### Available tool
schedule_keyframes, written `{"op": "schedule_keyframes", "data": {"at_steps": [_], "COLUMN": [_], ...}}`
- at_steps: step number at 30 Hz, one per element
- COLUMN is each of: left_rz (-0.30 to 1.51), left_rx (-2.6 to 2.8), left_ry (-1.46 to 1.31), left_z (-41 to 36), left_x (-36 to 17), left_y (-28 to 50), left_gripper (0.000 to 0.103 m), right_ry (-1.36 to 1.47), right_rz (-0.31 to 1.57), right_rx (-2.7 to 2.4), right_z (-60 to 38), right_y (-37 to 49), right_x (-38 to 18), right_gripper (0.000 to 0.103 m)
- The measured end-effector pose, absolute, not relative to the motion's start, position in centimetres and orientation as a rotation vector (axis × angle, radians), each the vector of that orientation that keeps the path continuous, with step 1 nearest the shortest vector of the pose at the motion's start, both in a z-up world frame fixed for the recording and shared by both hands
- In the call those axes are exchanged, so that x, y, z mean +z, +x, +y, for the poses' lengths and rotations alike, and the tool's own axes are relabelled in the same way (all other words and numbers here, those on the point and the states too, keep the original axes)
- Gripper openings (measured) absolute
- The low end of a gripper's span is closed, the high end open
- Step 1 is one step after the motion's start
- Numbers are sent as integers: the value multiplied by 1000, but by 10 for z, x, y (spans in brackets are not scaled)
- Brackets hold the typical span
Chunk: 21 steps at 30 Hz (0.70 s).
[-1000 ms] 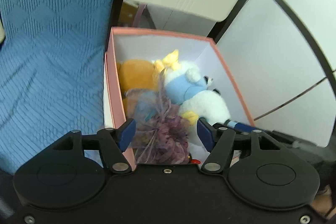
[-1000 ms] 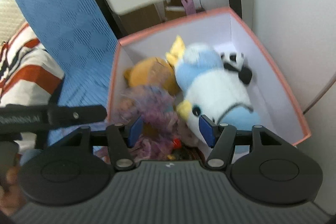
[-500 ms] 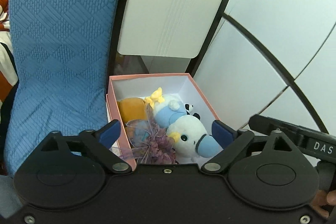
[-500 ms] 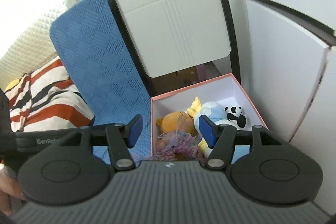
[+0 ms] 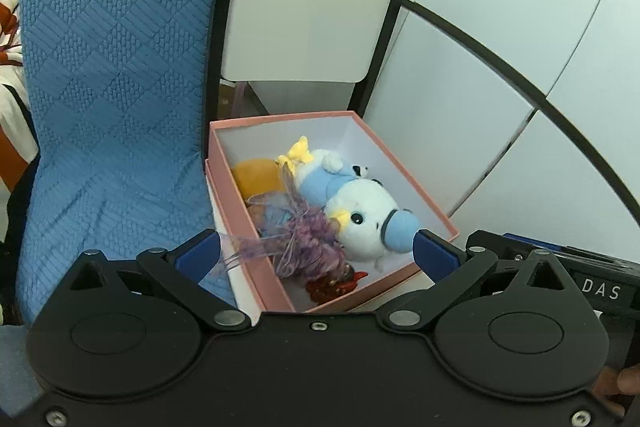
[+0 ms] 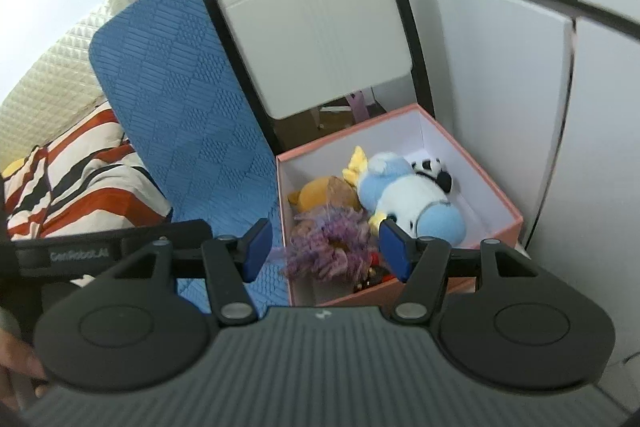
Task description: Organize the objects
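Pink box (image 5: 404, 163) holding 4 soft toys, purple pouch (image 5: 316, 247) nearest: ahead of and below both grippers; left gripper (image 5: 316, 253) opening, empty; right gripper (image 6: 326, 249) part-open, empty.

Pink box (image 5: 262, 267) looks like matt card, white inside; in it a fuzzy blue-and-white plush (image 5: 366, 215) and wispy purple yarn (image 5: 316, 247). Beside the box, blue cushion (image 5: 108, 87), quilted textured cloth.
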<state>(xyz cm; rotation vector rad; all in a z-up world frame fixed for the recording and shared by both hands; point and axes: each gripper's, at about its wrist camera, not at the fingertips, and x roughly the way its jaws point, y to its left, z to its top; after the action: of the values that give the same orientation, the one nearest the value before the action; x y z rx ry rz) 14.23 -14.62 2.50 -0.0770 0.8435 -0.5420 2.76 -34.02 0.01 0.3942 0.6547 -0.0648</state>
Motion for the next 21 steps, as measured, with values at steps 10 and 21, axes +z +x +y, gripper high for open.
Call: {"op": "schedule_keyframes", "data": {"at_steps": [10,21], "left_rz": [837,833], "left_rx": [-530,-485], "left_ry": [-85,-124], "left_z": [-137,-128], "left_x": [4,0], "left_y": [125,122], "left_gripper": [103,103], "right_ry": [384,409], "right_rz": [647,660], "right_rx": [-76,-28], "right_z": [-339,-344], "right_y": [12,15], "right_x": [-29,-45], "right_gripper": [63,103]}}
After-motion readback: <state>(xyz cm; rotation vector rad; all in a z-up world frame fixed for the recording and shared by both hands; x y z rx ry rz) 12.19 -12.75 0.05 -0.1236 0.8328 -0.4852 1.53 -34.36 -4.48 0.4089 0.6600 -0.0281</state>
